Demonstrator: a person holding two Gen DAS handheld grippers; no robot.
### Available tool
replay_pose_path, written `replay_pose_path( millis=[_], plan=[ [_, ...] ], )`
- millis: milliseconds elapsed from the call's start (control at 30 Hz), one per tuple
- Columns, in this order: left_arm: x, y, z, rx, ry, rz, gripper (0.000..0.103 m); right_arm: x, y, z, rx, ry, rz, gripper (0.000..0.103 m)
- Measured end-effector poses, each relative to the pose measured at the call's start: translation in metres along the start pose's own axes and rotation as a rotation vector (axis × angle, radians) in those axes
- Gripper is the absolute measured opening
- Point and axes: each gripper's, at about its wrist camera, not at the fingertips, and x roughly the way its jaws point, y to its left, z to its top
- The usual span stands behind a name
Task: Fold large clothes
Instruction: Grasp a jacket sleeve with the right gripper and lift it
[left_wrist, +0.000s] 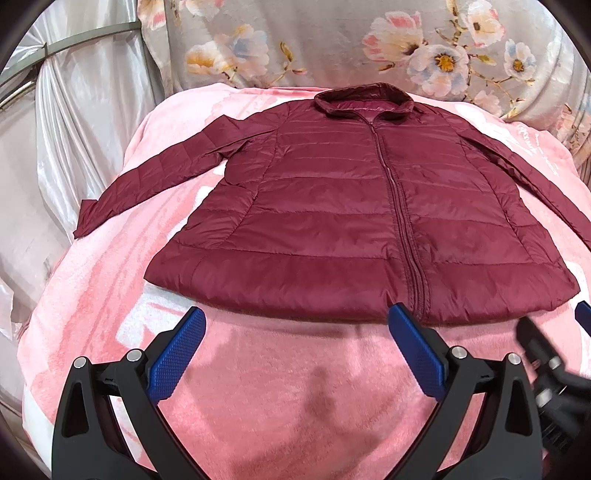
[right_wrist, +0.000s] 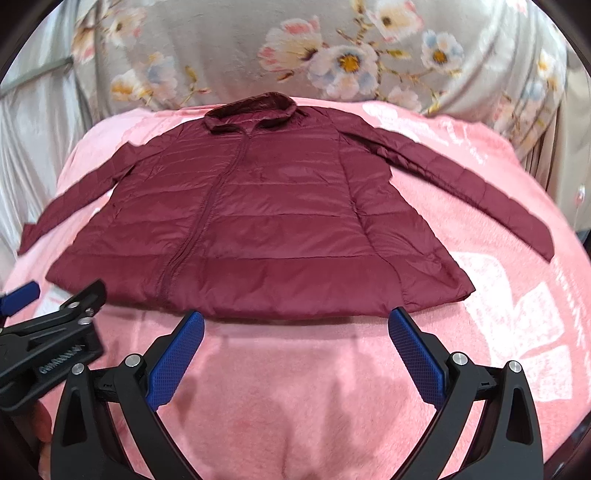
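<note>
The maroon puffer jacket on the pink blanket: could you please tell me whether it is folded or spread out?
Spread out: the maroon puffer jacket lies flat, front up, zipped, both sleeves extended sideways, no folds made.

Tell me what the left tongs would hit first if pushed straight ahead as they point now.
Probably the bottom hem of the maroon jacket, just beyond the open left tongs. Only bare pink blanket lies between them, though how high the tongs are above it is unclear.

A plain burgundy quilted puffer jacket (left_wrist: 332, 214) fills the centre of the frame; the fleecy blanket (left_wrist: 277, 387) is pink with pale whitish patches; along the top, a grey satin cloth (right_wrist: 229, 48) bears pink, white and blue flowers; both black grippers' pads (right_wrist: 173, 362) are textured blue.
</note>
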Motion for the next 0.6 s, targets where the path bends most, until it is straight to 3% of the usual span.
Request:
replay_pose_path(
  millis=[167, 400, 600],
  plan=[
    [0.014, 0.008, 0.017, -0.041, -0.002, -0.008, 0.097, 0.018, -0.061, 0.016, 0.161, 0.004, -0.017, 0.098],
    [0.035, 0.02, 0.041, -0.064, -0.028, 0.023, 0.097, 0.039, -0.198, 0.042, 0.441, -0.035, -0.149, 0.098],
    [0.062, 0.022, 0.064, -0.059, -0.031, 0.059, 0.097, 0.067, -0.301, 0.05, 0.696, -0.054, -0.185, 0.098]
  ],
)
